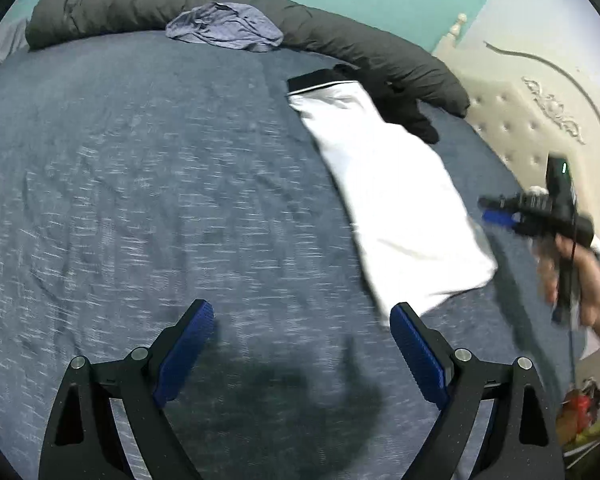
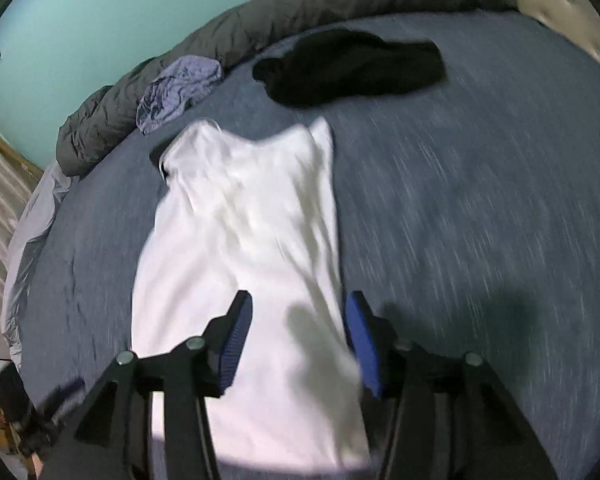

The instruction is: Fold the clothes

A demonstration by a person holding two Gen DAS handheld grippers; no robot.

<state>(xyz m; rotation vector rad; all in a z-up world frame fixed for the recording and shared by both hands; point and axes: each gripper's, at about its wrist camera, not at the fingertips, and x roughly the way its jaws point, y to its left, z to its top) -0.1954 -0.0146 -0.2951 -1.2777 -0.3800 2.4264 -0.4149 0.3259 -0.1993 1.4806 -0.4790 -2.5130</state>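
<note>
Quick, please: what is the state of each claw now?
Left claw: open, holding nothing, over the blue bedcover.
Right claw: open, over the white garment, not gripping it.

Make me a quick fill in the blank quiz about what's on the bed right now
1. The garment lying under the right gripper is ____ in colour.
2. Both the right gripper and the left gripper have their jaws ____.
3. The crumpled lavender cloth rests against a rolled ____ blanket.

Missing words: white; open; grey
</note>
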